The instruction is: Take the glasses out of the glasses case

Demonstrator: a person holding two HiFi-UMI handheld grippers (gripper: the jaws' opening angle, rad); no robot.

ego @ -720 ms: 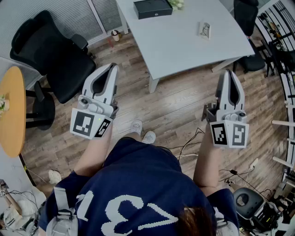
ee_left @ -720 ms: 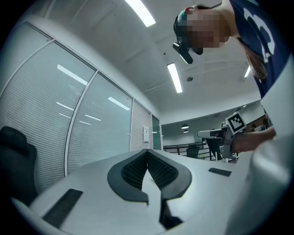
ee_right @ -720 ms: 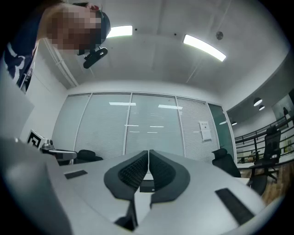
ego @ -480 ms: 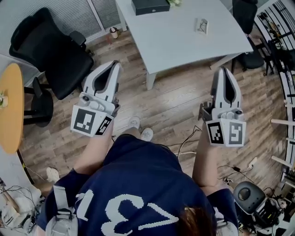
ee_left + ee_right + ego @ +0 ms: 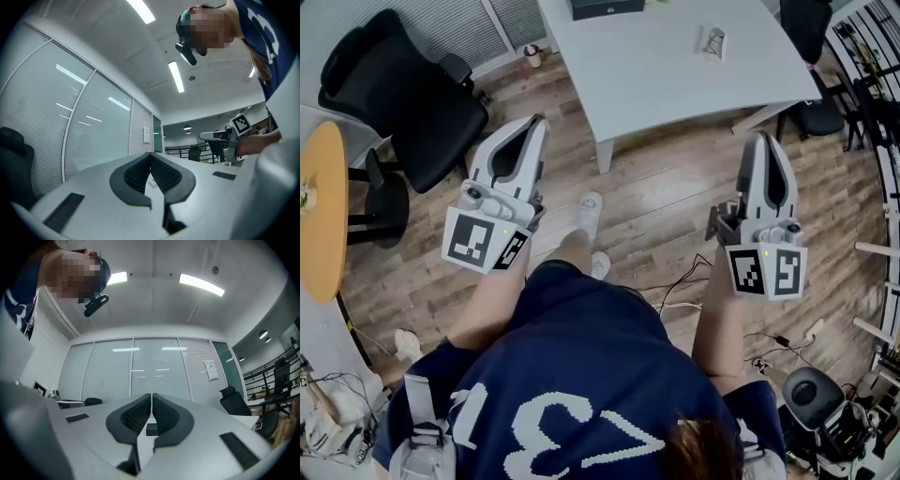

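The black glasses case (image 5: 607,7) lies on the white table (image 5: 675,84), cut by the top edge of the head view. It shows again as a small dark box (image 5: 151,429) far off, past the right jaws. No glasses are visible. My left gripper (image 5: 535,124) is held in the air over the wooden floor, short of the table, shut and empty; its pads meet at the tip (image 5: 150,154). My right gripper (image 5: 766,141) hangs level with it at the right, also shut and empty (image 5: 151,394).
A small pale item (image 5: 711,41) lies on the table to the right of the case. A black office chair (image 5: 403,94) stands at the left beside a round wooden table (image 5: 319,216). Another dark chair (image 5: 811,28) is at the table's far right. Cables (image 5: 675,291) trail on the floor.
The person has stepped one foot toward the table. The case has slid up to the top edge of the head view. Both grippers stay shut, held as before.
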